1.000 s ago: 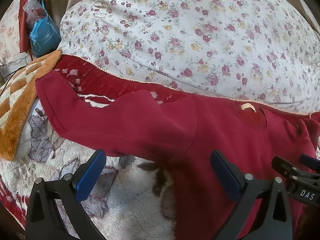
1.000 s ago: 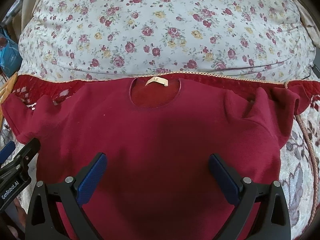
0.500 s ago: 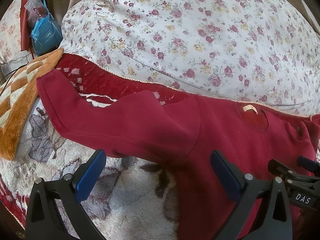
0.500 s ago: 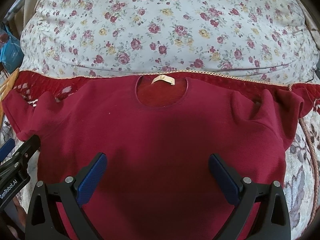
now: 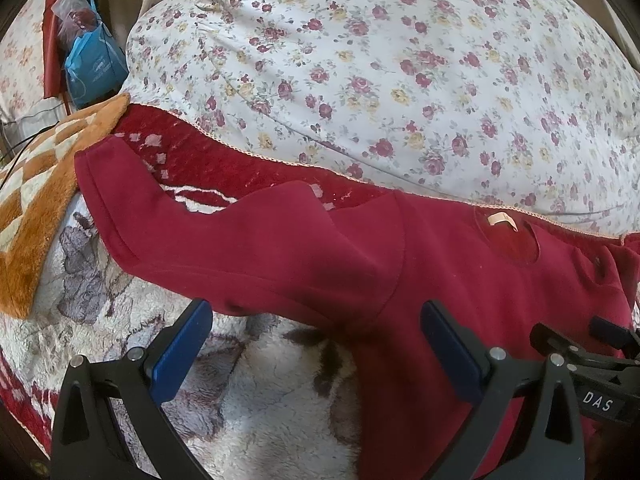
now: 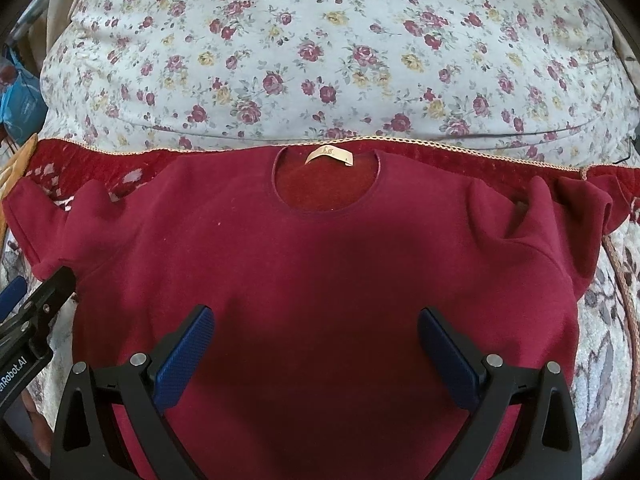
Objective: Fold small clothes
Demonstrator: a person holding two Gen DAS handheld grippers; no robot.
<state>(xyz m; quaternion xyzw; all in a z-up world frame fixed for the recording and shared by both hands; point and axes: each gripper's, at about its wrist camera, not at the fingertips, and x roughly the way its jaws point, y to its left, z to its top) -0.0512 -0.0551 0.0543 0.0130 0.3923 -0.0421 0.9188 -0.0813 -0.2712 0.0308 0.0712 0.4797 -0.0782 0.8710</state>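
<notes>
A: Where's the dark red fleece sweatshirt (image 6: 320, 272)?

B: Spread face up on the pale plush floral blanket (image 5: 256, 400), neckline toward the rose-printed white quilt (image 6: 320, 52). Both sleeves are bunched, not flat.

A: And the tongs?

B: Left tongs (image 5: 316, 356) stand wide apart near the armpit; right tongs (image 6: 316, 356) stand wide apart over the chest. Neither holds anything.

A: The risk?

B: Folding over the rumpled right sleeve (image 6: 560, 216) would likely trap its creases. A pinch into thick fleece could also catch the blanket underneath and drag both.
</notes>
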